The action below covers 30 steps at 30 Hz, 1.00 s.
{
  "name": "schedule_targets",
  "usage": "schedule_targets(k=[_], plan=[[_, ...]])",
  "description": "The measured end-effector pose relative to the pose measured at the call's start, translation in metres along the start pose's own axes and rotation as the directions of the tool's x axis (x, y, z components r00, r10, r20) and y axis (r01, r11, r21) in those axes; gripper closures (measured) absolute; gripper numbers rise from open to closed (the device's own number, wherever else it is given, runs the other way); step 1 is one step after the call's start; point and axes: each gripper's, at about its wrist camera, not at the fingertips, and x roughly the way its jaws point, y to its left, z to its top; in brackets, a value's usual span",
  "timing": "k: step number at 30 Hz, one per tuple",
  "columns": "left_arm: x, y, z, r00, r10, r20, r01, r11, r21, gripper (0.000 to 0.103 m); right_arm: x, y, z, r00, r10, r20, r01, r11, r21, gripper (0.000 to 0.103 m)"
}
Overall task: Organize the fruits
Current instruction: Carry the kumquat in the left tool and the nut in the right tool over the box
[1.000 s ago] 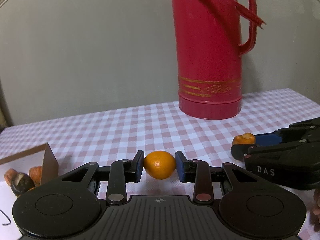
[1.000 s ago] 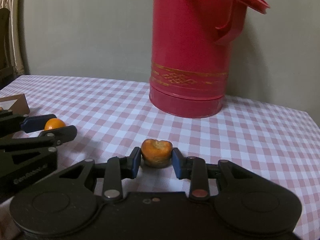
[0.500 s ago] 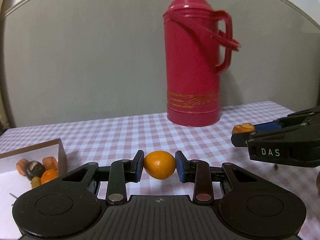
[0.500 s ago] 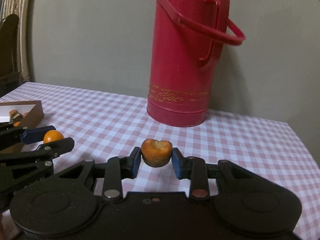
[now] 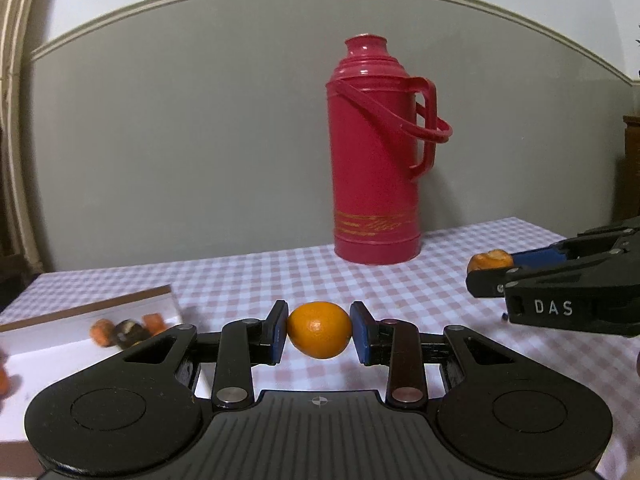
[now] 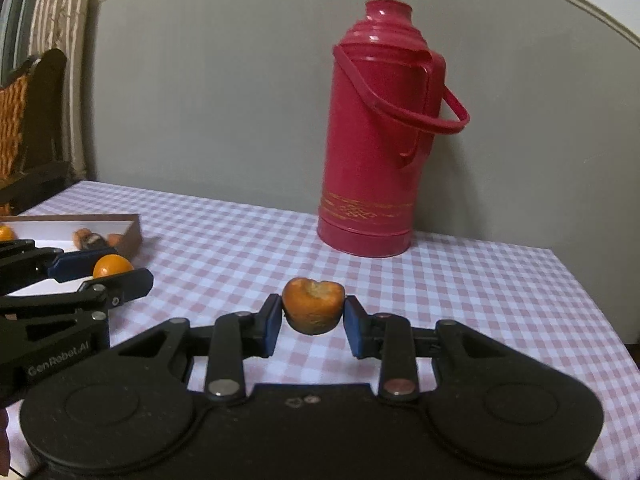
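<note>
A: Orange, smooth skin: the orange (image 5: 319,335) sits clamped between the blue pads of the left hand-held gripper (image 5: 319,338), clear of the surface (image 5: 280,280). Pads narrow, pressing both sides.

B: Right side?

A: Right hand-held gripper (image 6: 313,314) pinches a dented fruit (image 6: 313,309), rough top with a notch, also off the checked cloth. Jaws narrow, closed on it.

B: Destination?

A: Judged to be the box (image 5: 120,304), lower left of the left-wrist frame. White floor, brown rim, a few fruits (image 5: 128,327) already inside, blurred.

B: Which hand is nearer?

A: Left. In the right-wrist frame the box (image 6: 134,228) lies at the left edge, beyond the left tool, so the right one must cross further. From the left tool the box lies left and slightly ahead, its long side running roughly left to right across the frame.

B: Obstacles?

A: Red flask (image 5: 380,152) stands upright at the back, well apart from the box. Risk, as I judge it: the two tools crowding each other over the box.
</note>
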Motion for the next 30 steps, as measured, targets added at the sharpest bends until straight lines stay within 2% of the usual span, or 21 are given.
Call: schedule_targets(k=[6,15,30], plan=[[-0.034,0.021,-0.007,0.999,0.037,0.012,-0.037,0.999,0.013,0.069,-0.029,0.035,0.002,0.999,0.034,0.033,-0.033,0.999,-0.022,0.079],[-0.075,0.074,-0.013,0.989,0.144,0.027,-0.143,0.990,-0.016,0.069,-0.049,0.099,0.010,0.988,0.139,0.059,-0.135,0.988,-0.076,0.079],[-0.115,0.161,-0.023,0.950,0.312,0.029,-0.309,0.948,-0.077,0.069,-0.051,0.192,0.017,0.954,0.294,0.065,-0.278,0.942,-0.187,0.079]])
